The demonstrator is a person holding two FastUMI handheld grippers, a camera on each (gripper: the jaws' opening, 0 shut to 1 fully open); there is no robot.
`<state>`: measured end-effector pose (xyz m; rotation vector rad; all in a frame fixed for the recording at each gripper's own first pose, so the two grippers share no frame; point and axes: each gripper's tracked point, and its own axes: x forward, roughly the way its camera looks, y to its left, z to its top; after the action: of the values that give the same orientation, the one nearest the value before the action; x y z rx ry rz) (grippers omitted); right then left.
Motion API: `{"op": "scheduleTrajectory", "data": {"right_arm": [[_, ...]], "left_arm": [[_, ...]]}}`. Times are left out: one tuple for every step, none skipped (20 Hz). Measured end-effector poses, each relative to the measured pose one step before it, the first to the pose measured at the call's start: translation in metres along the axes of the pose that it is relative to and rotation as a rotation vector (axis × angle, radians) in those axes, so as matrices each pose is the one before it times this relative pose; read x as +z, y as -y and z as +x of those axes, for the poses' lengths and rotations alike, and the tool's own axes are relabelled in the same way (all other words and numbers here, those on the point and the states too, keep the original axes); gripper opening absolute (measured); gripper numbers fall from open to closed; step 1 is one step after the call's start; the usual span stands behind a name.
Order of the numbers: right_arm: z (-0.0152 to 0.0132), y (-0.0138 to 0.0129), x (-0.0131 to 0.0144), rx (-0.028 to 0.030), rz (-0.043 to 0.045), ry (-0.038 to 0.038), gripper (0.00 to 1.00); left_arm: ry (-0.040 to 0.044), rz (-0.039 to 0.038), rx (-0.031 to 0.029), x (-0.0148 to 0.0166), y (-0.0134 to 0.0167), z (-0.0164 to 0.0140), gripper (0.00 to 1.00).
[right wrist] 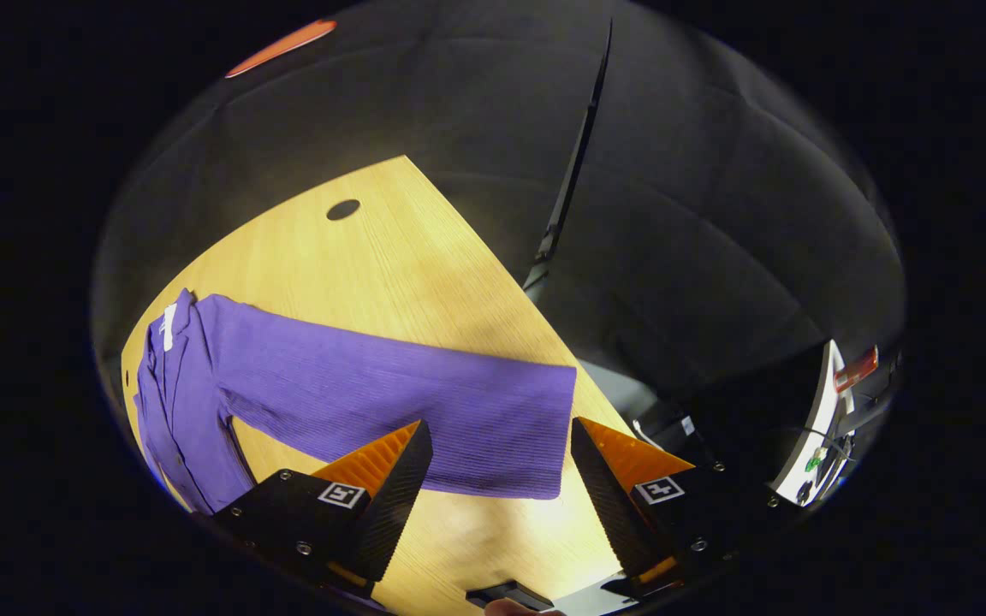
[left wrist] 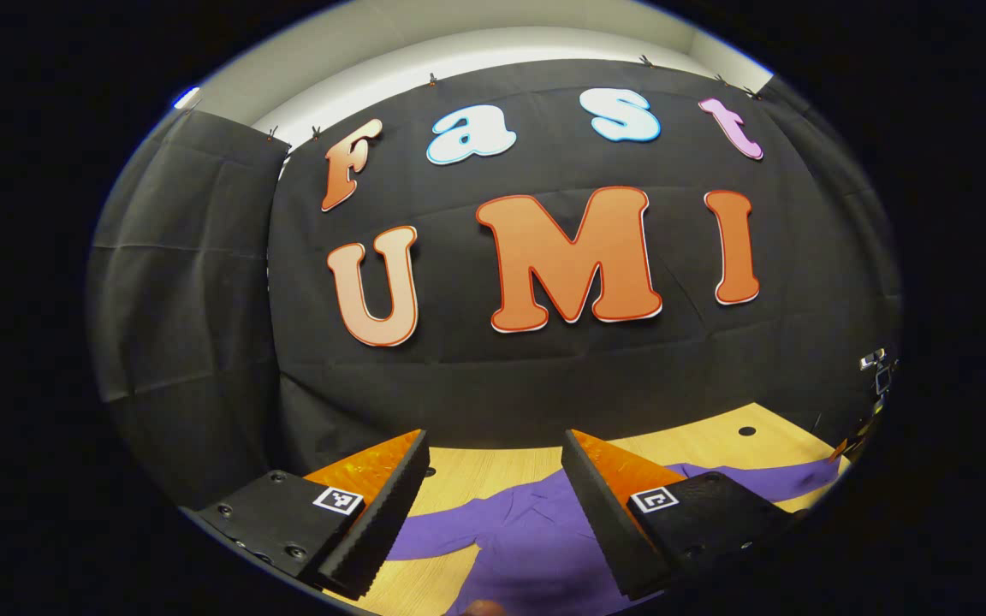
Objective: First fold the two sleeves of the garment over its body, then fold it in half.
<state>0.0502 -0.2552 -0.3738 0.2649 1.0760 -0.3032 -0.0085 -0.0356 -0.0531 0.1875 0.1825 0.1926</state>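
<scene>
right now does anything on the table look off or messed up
Nothing stands out. The purple garment lies flat on the wooden table, one sleeve stretched out to the side, unfolded. Both tongs, left and right, are open above it.

Garment point(right wrist: 356, 385) purple, fine ribbed; table point(right wrist: 390, 248) light wood grain.

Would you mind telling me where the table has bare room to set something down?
In the right gripper view, bare table lies beyond the purple garment's sleeve, up to the round hole, and a smaller strip lies just below the cuff. The left side, where the garment's body bunches, is crowded.
</scene>
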Motion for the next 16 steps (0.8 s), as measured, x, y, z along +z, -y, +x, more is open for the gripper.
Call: {"op": "scheduleTrajectory", "data": {"right_arm": [[0.00609,0.00569,-0.00184,-0.00233,0.01671,-0.02649,0.99],[0.00658,0.00377,-0.00362,0.00789,0.01377,-0.03393,0.99],[0.00627,0.00121,-0.00302,0.00852,0.01540,-0.03716,0.98],[0.00677,0.00039,-0.00545,0.01447,0.01466,-0.04207,0.98],[0.00513,0.00140,-0.00544,0.01401,0.01252,-0.05000,0.98],[0.00324,0.00250,-0.00404,0.00982,0.01863,-0.03760,0.98],[0.00232,-0.00050,-0.00349,0.01746,0.00959,-0.03475,0.99],[0.00372,0.00123,0.00043,0.00745,0.00110,-0.00648,0.98],[0.00063,0.00477,0.00122,-0.02007,-0.01207,-0.00414,0.98],[0.00207,0.00002,0.00286,-0.00193,-0.00657,0.00274,0.98],[0.00124,-0.00170,0.00030,-0.01126,-0.00218,-0.00063,0.95],[-0.00123,-0.00055,-0.00096,-0.01482,-0.00884,-0.01040,0.95],[0.00182,0.00011,0.00037,-0.00797,-0.00932,-0.00612,0.95],[0.00027,-0.00255,0.00109,-0.00844,-0.00075,-0.00528,1.00],[0.00004,-0.00275,-0.00069,-0.00178,-0.00052,-0.00367,0.93],[-0.00115,-0.00254,0.00101,0.00107,-0.00549,-0.00416,0.90]], "left_arm": [[-0.01290,0.00568,0.00240,-0.00278,0.00354,-0.00022,0.97],[-0.01307,0.00385,0.00244,-0.00342,0.00260,-0.00155,0.98],[-0.01082,-0.00036,-0.00164,-0.00266,0.00336,-0.00064,0.97],[-0.01441,-0.00469,-0.00656,-0.00425,0.00536,-0.00078,0.97],[-0.01949,-0.00674,-0.01331,-0.00361,0.00640,0.00162,0.97],[-0.02099,0.00036,-0.00761,-0.00666,0.00347,-0.00178,0.97],[-0.01512,0.00332,-0.00442,-0.00465,0.00327,-0.00011,0.97],[-0.01819,0.00120,-0.00702,-0.00556,0.00382,-0.00063,1.00],[-0.01911,0.00236,-0.00654,-0.00476,0.00400,-0.00065,0.96],[-0.01280,0.00347,-0.00672,-0.00373,0.00324,-0.00130,0.96],[-0.00471,0.00602,-0.00286,-0.00062,0.00234,0.00063,0.96],[0.00059,0.00612,0.00078,0.00034,0.00095,-0.00036,0.96],[-0.00253,0.00604,0.00055,0.00061,0.00070,-0.00099,0.96],[-0.00136,0.00462,0.00172,-0.00093,0.00016,0.00000,0.96],[-0.00121,0.00326,0.00175,0.00048,-0.00066,0.00023,0.96],[0.00037,0.00079,0.00002,-0.00058,0.00025,-0.00095,0.96]]}}
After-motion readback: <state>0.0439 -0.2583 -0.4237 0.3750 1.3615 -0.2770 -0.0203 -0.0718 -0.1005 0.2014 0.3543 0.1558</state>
